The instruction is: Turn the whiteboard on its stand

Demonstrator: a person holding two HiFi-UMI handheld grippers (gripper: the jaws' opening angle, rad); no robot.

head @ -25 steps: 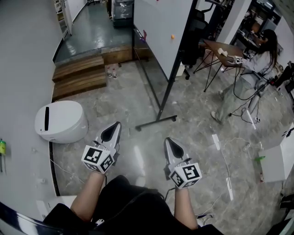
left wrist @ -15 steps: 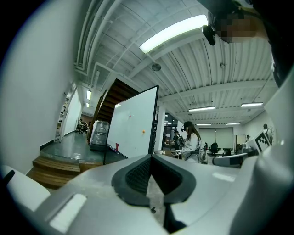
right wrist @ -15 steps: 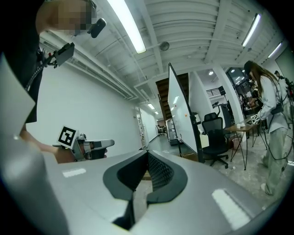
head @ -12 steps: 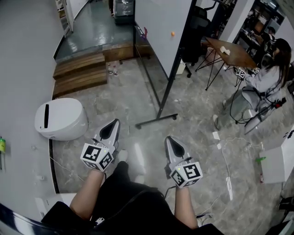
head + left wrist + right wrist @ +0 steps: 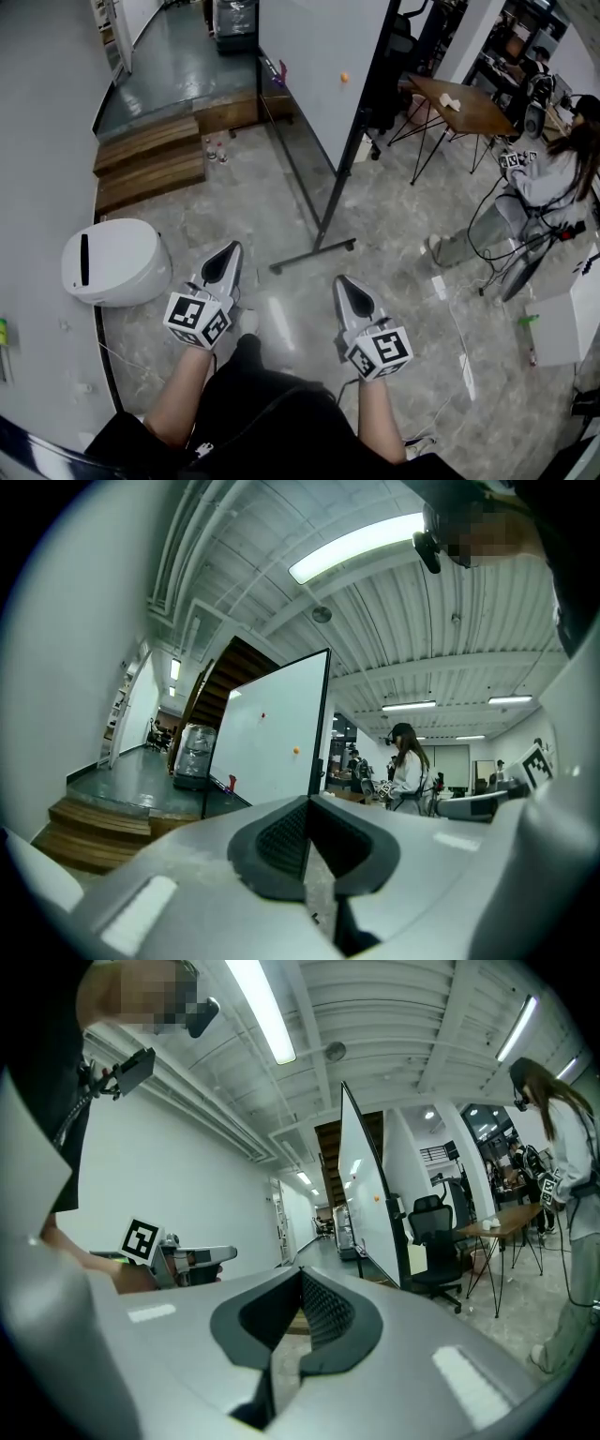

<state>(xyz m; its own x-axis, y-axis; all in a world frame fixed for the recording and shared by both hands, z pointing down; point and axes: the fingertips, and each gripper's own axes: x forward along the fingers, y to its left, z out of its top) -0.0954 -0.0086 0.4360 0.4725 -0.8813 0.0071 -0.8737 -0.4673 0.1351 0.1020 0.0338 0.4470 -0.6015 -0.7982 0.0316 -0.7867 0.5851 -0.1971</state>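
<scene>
The whiteboard stands ahead of both my grippers and well apart from them. It is a smooth white panel in a thin black frame, carried on a black tube stand that rests on glossy grey stone floor. I judge none of the turn done, since I'm not touching it and the approach and the swing are both left. My left gripper and right gripper point level, each pressed together on nothing. A rounded white plastic bin sits to the left of the left gripper.
</scene>
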